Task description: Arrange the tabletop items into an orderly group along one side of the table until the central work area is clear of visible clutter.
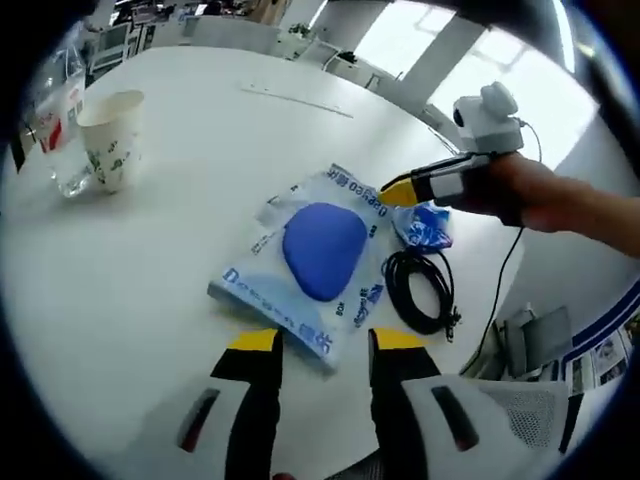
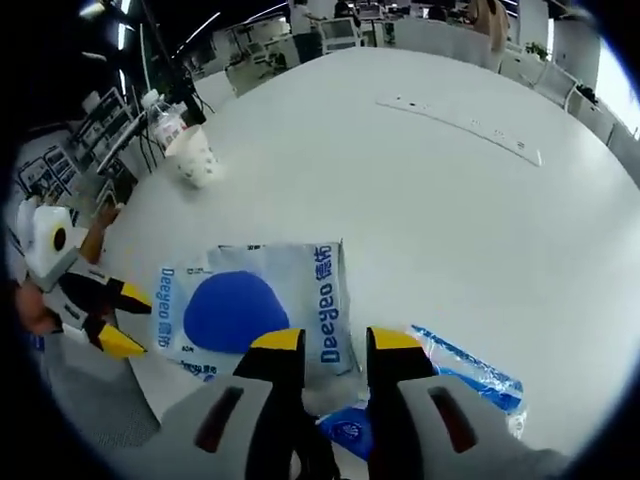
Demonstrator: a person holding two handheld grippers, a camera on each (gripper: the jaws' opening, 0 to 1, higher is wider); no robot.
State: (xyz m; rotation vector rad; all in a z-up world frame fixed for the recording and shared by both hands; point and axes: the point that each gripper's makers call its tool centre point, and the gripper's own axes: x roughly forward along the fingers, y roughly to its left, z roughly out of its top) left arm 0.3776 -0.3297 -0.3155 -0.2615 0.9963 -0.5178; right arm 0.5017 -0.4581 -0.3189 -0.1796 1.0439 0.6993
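We see a round white surface with a clear plastic pack lying flat on it, printed with blue lettering and holding a smooth blue oval pad. Just beside the pack lies a coil of black cable, and next to that a small crinkled blue-and-clear packet. Well apart, near the surface's edge, stand a paper cup and a clear bottle touching it. A thin pale strip lies farther across the surface.

Our left gripper hovers low over the near edge of the pack, its yellow-tipped black jaws parted with nothing between them. In the left gripper view the right gripper comes in from the right, a hand wrapped around its body, its yellow tip at the pack's far corner; from there we cannot tell how its jaws stand.

In the right gripper view the right gripper's jaws are spread apart and hold nothing, poised above the pack's edge and the small packet.
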